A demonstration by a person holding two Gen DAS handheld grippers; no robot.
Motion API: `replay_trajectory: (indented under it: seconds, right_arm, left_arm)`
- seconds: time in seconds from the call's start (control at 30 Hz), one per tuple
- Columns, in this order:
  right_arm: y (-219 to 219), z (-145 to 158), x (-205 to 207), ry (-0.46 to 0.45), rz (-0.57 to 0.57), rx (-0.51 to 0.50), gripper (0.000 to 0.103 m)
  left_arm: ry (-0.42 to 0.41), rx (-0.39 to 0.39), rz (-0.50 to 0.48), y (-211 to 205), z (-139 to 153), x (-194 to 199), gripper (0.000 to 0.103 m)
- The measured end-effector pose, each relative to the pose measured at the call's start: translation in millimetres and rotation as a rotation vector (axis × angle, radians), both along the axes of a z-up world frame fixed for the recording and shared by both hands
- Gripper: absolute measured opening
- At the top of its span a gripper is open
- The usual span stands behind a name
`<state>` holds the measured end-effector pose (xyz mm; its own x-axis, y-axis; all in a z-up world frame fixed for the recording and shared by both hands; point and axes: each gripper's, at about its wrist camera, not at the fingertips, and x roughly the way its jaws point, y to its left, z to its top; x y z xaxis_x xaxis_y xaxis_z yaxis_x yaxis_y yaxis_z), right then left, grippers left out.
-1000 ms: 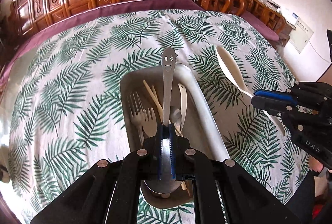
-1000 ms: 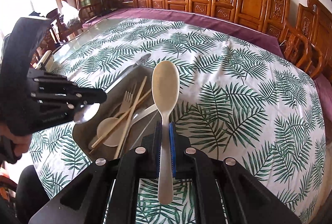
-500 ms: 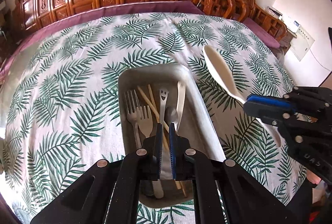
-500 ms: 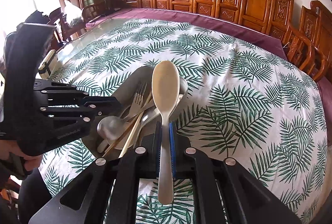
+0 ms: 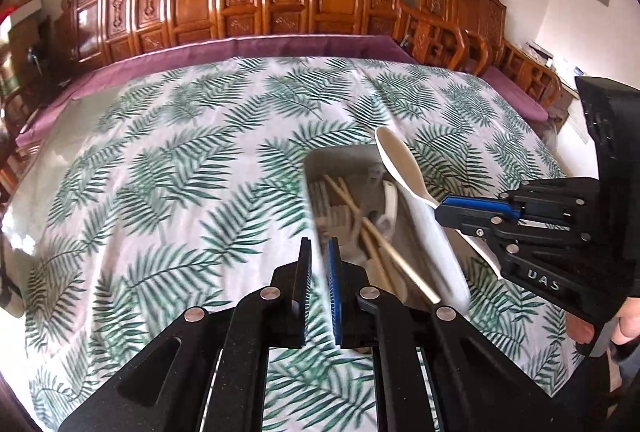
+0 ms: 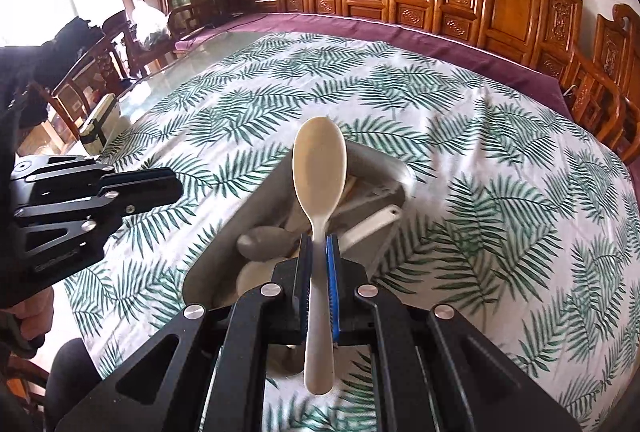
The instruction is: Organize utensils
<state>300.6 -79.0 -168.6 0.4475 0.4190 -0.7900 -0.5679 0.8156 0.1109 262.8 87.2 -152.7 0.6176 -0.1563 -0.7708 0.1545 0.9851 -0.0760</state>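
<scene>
A cream plastic spoon (image 6: 319, 167) sits clamped by its handle in the right gripper (image 6: 319, 252), bowl raised above the grey utensil tray (image 6: 394, 167). Inside the tray lie wooden chopsticks (image 5: 362, 216), a metal spoon (image 6: 266, 243) and other cutlery. The left gripper (image 5: 319, 260), jaws slightly parted and empty, hovers beside the tray's left edge, over the palm-leaf tablecloth (image 5: 180, 159).

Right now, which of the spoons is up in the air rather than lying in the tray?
The big cream spoon: the right gripper clamps its handle above the tray. The grey metal spoon lies inside.
</scene>
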Motion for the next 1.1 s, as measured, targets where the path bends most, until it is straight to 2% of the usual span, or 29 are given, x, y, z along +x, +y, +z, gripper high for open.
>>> replay_trajectory:
  seconds: [0.07, 0.13, 0.2, 0.27, 0.3, 0.47, 0.6, 0.67, 1.1]
  right_arm:
    - [8.0, -2.4, 1.5, 0.007, -0.001, 0.005, 0.009]
    - [15.9, -6.2, 5.8, 0.019, -0.01, 0.012, 0.009]
    - [21.9, -10.0, 10.1, 0.033, -0.022, 0.019, 0.009]
    - [26.4, -15.6, 15.5, 0.051, -0.037, 0.026, 0.009]
    - [28.1, -18.5, 18.4, 0.058, -0.047, 0.028, 0.009]
    - [28.7, -32.1, 32.0, 0.089, -0.095, 0.027, 0.009]
    - [25.4, -37.7, 36.6, 0.11, -0.116, 0.039, 0.009]
    - [24.8, -39.3, 37.5, 0.114, -0.12, 0.037, 0.009]
    - [21.1, -37.4, 27.9, 0.049, -0.093, 0.013, 0.01]
  left_arm:
    - [-0.007, 0.001, 0.012, 8.5, 1.4, -3.5, 0.018]
    - [-0.015, 0.003, 0.023, 16.4, 2.5, -6.4, 0.019]
    - [-0.024, 0.013, 0.033, 21.9, 2.3, -9.0, 0.025]
    - [-0.033, 0.014, 0.043, 27.2, 1.8, -11.1, 0.036]
    - [-0.035, 0.015, 0.048, 29.3, 0.7, -11.3, 0.038]
    - [-0.044, 0.018, 0.08, 36.5, -4.4, -11.3, 0.068]
    - [-0.058, 0.029, 0.098, 38.8, -8.4, -9.9, 0.077]
    - [-0.066, 0.025, 0.103, 40.2, -10.1, -9.0, 0.086]
    - [-0.062, 0.014, 0.155, 45.9, -22.1, -5.2, 0.089]
